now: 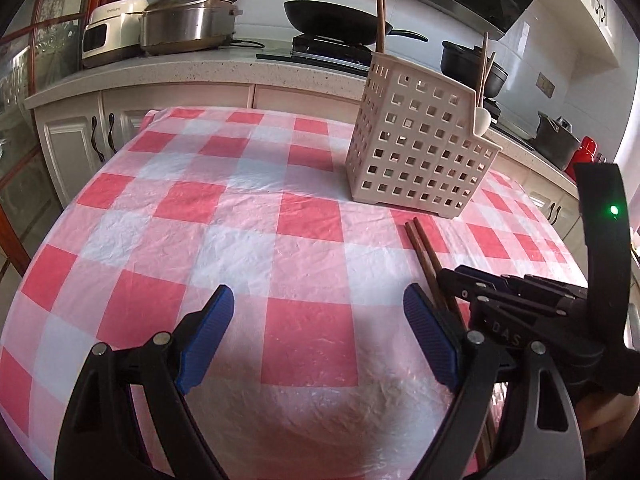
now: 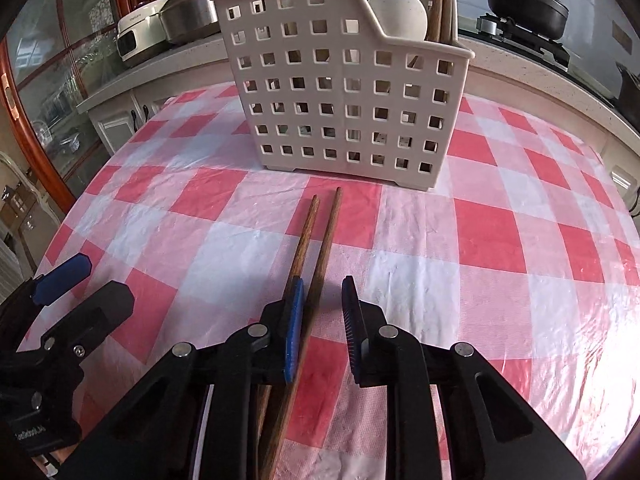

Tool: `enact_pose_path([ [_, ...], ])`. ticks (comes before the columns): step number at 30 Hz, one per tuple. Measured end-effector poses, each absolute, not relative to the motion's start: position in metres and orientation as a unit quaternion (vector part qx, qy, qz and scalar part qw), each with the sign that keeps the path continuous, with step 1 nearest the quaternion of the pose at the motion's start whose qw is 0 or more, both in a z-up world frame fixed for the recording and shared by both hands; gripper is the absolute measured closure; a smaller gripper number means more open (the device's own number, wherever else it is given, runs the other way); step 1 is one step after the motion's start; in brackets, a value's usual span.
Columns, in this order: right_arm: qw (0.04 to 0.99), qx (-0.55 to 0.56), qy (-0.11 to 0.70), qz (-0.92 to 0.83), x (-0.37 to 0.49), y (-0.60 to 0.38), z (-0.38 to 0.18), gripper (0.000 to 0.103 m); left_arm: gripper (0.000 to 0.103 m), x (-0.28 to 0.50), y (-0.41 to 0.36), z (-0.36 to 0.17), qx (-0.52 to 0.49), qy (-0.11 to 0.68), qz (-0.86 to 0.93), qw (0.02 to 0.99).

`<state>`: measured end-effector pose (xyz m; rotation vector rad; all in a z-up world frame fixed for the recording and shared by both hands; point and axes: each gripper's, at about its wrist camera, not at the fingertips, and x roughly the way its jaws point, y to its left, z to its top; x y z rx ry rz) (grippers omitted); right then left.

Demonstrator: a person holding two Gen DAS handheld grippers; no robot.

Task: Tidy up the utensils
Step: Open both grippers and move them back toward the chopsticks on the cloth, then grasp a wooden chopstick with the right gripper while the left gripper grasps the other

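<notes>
I judge the two brown wooden chopsticks light, stiff and rather slick, thin enough to roll or scissor apart, so I would take both together near their thicker part, squeezing across the pair. They lie side by side on the surface covered with a red-and-white checked plastic cloth, tips pointing at the cream perforated plastic utensil basket that stands just beyond them toward the far edge, already holding other chopsticks and a pale spoon. My right hand-held gripper is narrowly parted and not yet clamping: one stick runs between its blue pads, the other passes outside the left pad. My left hand-held gripper hangs wide open over bare cloth, chopsticks just beside its right finger.
</notes>
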<state>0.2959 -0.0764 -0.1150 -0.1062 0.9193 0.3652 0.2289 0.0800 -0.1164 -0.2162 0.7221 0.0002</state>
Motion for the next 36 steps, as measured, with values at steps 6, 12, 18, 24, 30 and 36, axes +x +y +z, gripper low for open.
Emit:
enact_pose_path([
  [6,0.879,-0.067,0.443,0.165,0.305,-0.069,-0.115,0.083,0.019,0.23,0.081,-0.117,-0.111,0.357,-0.01,0.927],
  [12,0.881,-0.08,0.438,0.16,0.31,-0.065,-0.116,0.083,0.019,0.231,0.077,-0.118,-0.103,0.359,-0.006,0.928],
  [18,0.882,-0.073,0.436,0.162,0.305,-0.077,-0.117,0.096,0.019,0.234,0.068,-0.12,-0.091,0.369,0.001,0.925],
  [24,0.885,-0.042,0.437,0.154,0.298,-0.112,-0.116,0.097,0.019,0.244,0.048,-0.121,-0.069,0.38,-0.002,0.922],
  [30,0.889,-0.018,0.435,0.142,0.296,-0.147,-0.113,0.097,0.019,0.256,0.02,-0.123,-0.047,0.388,-0.011,0.92],
  [36,0.887,0.005,0.438,0.144,0.296,-0.167,-0.116,0.097,0.019,0.274,-0.002,-0.128,-0.028,0.403,-0.012,0.915],
])
